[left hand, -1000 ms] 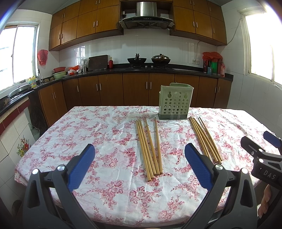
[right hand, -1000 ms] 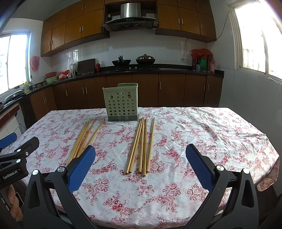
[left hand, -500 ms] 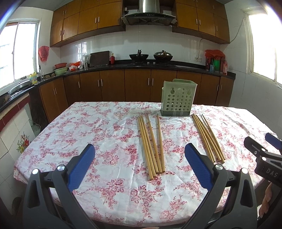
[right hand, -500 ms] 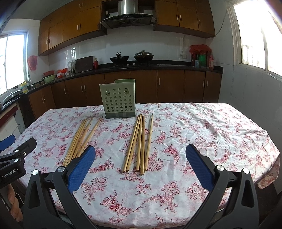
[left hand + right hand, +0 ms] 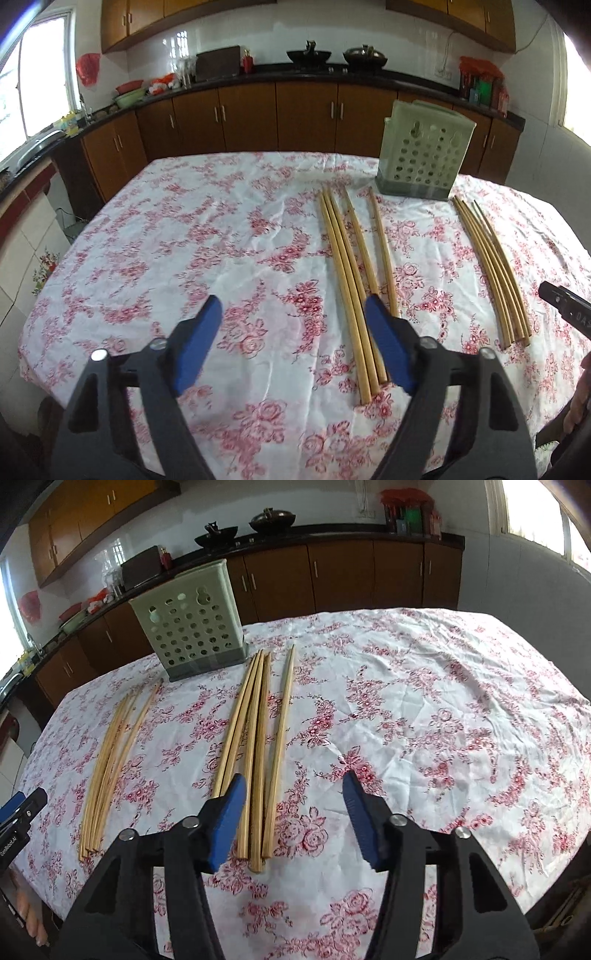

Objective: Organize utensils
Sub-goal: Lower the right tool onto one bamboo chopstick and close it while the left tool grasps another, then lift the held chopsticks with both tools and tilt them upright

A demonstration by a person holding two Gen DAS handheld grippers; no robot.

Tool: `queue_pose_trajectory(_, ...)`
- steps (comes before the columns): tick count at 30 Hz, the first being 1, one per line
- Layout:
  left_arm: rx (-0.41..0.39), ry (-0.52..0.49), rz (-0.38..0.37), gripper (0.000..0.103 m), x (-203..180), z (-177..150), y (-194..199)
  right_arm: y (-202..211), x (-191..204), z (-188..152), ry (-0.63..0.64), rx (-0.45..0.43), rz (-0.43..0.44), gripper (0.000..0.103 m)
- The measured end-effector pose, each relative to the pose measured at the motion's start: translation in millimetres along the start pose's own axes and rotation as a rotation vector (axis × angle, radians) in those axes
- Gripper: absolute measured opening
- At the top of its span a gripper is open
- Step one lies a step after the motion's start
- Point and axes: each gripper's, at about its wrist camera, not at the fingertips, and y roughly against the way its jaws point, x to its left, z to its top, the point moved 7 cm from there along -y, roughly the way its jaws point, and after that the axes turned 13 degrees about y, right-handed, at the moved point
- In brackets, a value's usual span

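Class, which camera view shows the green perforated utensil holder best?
The right wrist view: the utensil holder appears larger there, with its perforated front and one side wall visible. The left wrist view shows the same holder smaller and farther off, mainly its front.

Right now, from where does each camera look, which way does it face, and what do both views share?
Left wrist: sits on the left tool, faces down over the table to one chopstick bundle; its blue pads and a black frame show.
Right wrist: sits on the right tool, faces the other chopstick bundle; same parts show.
Shared: the green perforated holder, both bundles, and the kitchen counter.
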Motion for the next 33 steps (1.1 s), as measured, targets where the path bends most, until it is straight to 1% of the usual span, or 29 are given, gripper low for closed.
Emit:
queue_pose_trajectory(1,0.02,-0.003,-0.006,0.068,-2,0,-7,-6,-1,1,-0.002,0.013,0.008,0.042)
queue_pose_trajectory(3,0.052,-0.006,-0.018,0.059,-9,-1,-18,-17,0,4,-0.005,0.033,0.021,0.034)
queue_pose_trajectory(4,0.073,-0.008,-0.032,0.057,-13,-2,-24,-23,1,5,-0.003,0.046,0.027,0.032)
queue_pose_trajectory(6,0.097,-0.015,-0.043,0.049,-18,-2,-33,-29,3,7,0.008,0.06,0.029,0.029)
queue_pose_trajectory(7,0.104,-0.019,-0.043,0.047,-20,-2,-35,-32,3,6,0.019,0.068,0.028,0.023)
queue_pose_trajectory(9,0.125,-0.029,-0.049,0.039,-25,-2,-44,-39,4,6,0.029,0.088,0.028,0.016)
queue_pose_trajectory(10,0.137,-0.031,-0.05,0.037,-27,-3,-48,-41,3,3,0.025,0.1,0.033,0.011)
queue_pose_trajectory(12,0.157,-0.029,-0.053,0.03,-27,-2,-54,-43,-1,3,0.023,0.093,0.019,0.009)
queue_pose_trajectory(14,0.181,-0.028,-0.052,0.028,-26,-4,-60,-44,-4,4,0.013,0.088,0.027,0.008)
queue_pose_trajectory(18,0.197,-0.038,-0.048,0.027,-24,-7,-64,-45,-5,5,0.014,0.086,0.018,0.008)
queue_pose_trajectory(22,0.191,-0.061,-0.033,0.026,-23,-10,-63,-45,-5,7,0.031,0.087,0.004,0.009)
queue_pose_trajectory(23,0.19,-0.061,-0.032,0.025,-22,-10,-63,-44,-4,6,0.034,0.088,0.002,0.009)
queue_pose_trajectory(25,0.183,-0.065,-0.021,0.019,-21,-9,-65,-43,-3,5,0.041,0.085,0.002,0.009)
queue_pose_trajectory(27,0.18,-0.076,-0.005,0.01,-18,-2,-71,-43,-2,6,0.063,0.078,-0.001,0.009)
queue_pose_trajectory(30,0.185,-0.067,0.004,0.009,-10,11,-84,-46,-5,11,0.059,0.074,0.002,0.008)
queue_pose_trajectory(33,0.189,-0.041,0.007,0.009,2,25,-97,-52,-13,18,0.045,0.071,-0.016,0.008)
